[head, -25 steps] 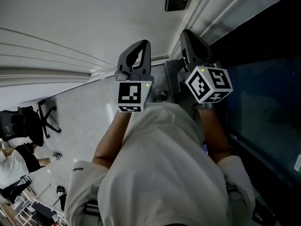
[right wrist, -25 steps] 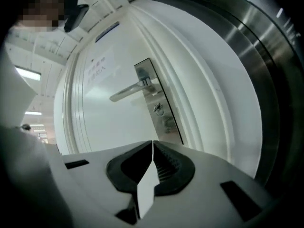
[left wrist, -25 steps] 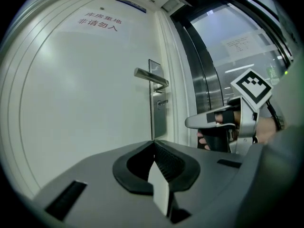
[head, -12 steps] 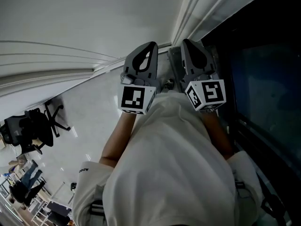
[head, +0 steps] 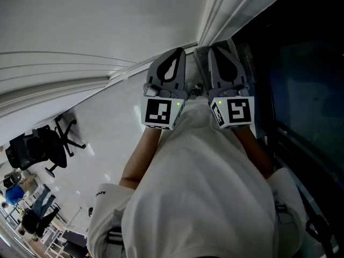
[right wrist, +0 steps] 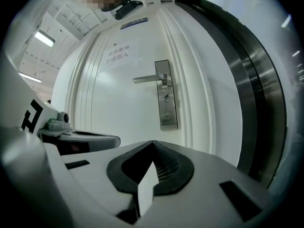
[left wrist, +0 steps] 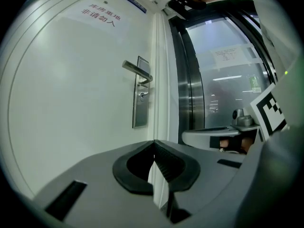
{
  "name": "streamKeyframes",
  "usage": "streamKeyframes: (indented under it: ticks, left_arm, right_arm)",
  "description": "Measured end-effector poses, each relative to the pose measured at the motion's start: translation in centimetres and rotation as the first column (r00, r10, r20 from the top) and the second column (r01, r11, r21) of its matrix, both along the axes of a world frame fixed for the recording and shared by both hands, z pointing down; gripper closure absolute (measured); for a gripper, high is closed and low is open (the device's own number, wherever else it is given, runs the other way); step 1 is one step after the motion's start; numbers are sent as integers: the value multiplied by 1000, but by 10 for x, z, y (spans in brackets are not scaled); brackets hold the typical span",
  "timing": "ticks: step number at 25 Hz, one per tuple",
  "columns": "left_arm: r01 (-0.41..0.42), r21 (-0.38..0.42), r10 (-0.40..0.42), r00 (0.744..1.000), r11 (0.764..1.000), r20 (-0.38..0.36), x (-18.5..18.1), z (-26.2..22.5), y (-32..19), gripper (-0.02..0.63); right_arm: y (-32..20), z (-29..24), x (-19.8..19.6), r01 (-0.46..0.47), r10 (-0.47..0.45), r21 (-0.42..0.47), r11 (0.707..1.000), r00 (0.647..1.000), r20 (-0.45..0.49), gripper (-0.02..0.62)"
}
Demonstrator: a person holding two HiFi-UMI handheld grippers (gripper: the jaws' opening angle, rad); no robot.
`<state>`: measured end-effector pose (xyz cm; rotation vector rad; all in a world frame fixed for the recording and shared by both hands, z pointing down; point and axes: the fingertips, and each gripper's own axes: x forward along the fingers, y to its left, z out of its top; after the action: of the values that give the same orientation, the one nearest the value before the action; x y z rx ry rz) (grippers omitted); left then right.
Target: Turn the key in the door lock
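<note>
Pressing their ribbed pads together, the left tongs (left wrist: 153, 142) are clenched on nothing, and the right tongs (right wrist: 152, 144) are clenched and empty too. Both point roughly level at a white door (right wrist: 109, 103), side by side and well apart from it. On the door's steel lock plate (right wrist: 167, 113) a lever handle (right wrist: 149, 79) juts sideways, with the lock cylinder (right wrist: 166, 98) just below it; whether a key sits there is too small to tell. Beside the door stands dark-framed glass (left wrist: 223, 89).

Left gripper (left wrist: 154, 142) and right gripper (right wrist: 152, 143) have jaws closed.
</note>
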<state>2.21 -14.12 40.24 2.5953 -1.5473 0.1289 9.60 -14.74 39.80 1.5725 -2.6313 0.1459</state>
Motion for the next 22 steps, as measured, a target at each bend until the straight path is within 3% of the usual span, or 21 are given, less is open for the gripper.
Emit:
streamKeyframes:
  ticks: [22]
  left_arm:
    - [19,-13,-19,999,1000,38,-7,4,5,597]
  right_arm:
    - [5,9,-4,-17,17,-3,1000,999,-47,592]
